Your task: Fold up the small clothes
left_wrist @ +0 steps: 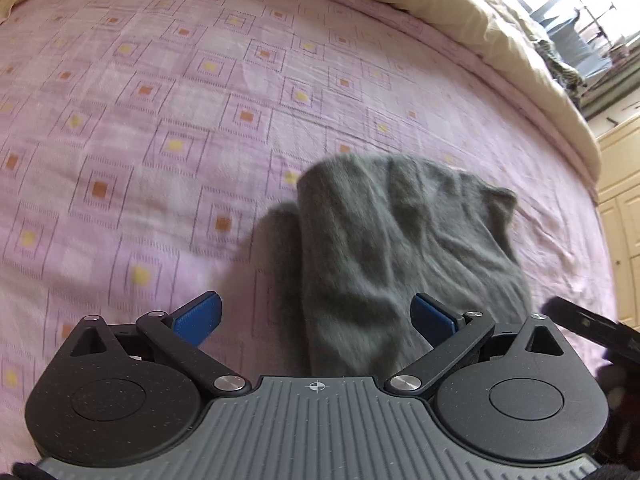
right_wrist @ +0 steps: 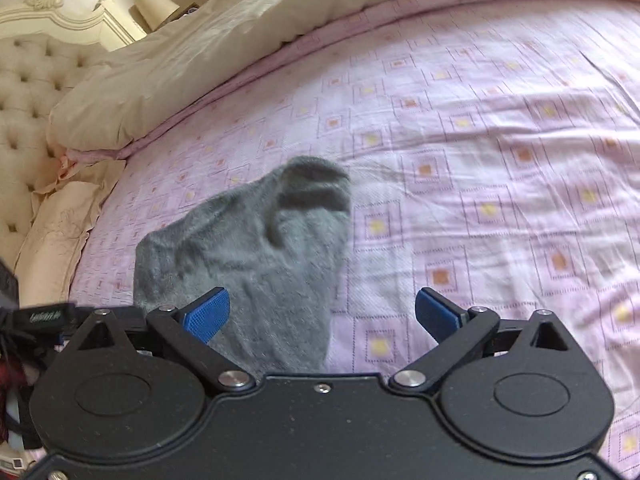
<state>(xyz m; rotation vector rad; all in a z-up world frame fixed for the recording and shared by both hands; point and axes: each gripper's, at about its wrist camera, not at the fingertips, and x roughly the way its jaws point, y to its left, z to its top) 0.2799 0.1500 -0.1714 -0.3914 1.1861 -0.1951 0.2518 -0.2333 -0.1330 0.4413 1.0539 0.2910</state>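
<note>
With both pairs of blue fingers spread wide and holding nothing, the left gripper (left_wrist: pixel 316 316) and right gripper (right_wrist: pixel 322 312) hang just above the grey sock (left_wrist: pixel 400 248); the sock lies rumpled on the pink patterned bedspread (left_wrist: pixel 160 120), between the left gripper's fingers and beside the right gripper's left finger (right_wrist: pixel 208 314); judged light, soft, limp, slightly fuzzy, so it should sag and drape when lifted, no risk of breakage; best hold: pinch the near edge and the far rounded end (right_wrist: pixel 316 172); cream quilt (right_wrist: pixel 200 48) well behind.
</note>
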